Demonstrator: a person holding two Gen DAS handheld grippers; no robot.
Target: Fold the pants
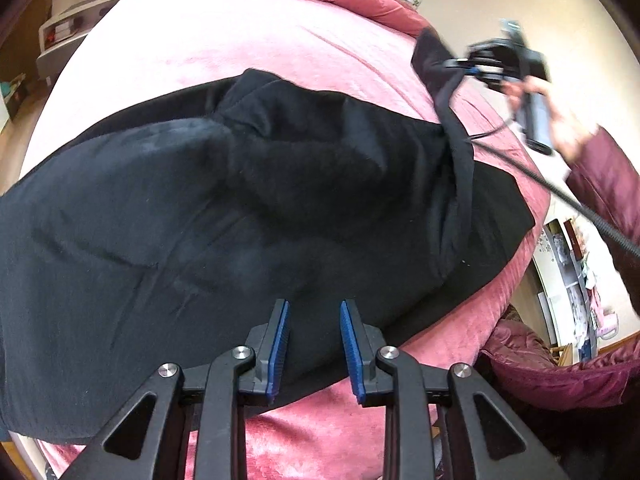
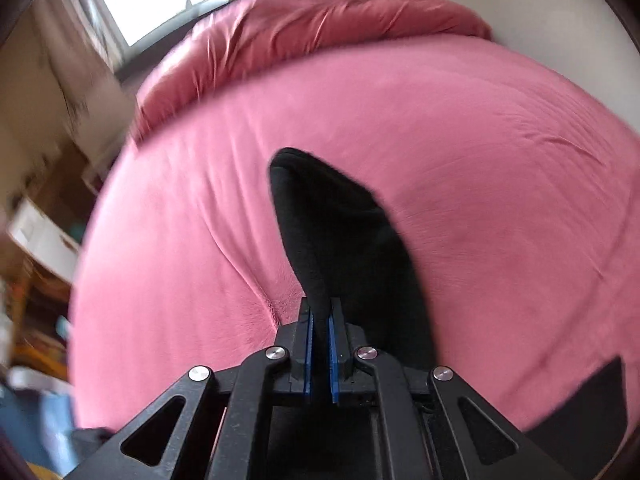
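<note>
While the black pants (image 1: 240,200) lie spread across the pink bed (image 1: 240,40), my right hand-held gripper (image 2: 320,344) clamps one lifted edge. My left hand-held gripper (image 1: 314,344) hovers open above the fabric, so I judge the folding barely begun.

Pants (image 1: 248,208): plain black, no pattern, spread ahead of the left gripper (image 1: 315,344). Left gripper: black frame, blue ribbed pads (image 1: 280,344), silver pivot screws. Right gripper (image 2: 319,356): same black frame and blue pads. Bed sheet (image 2: 460,168) beyond it: plain pink. Bunched duvet (image 2: 320,28) farther ahead: darker rose. Sleeve (image 1: 604,184) behind the right gripper: maroon.
</note>
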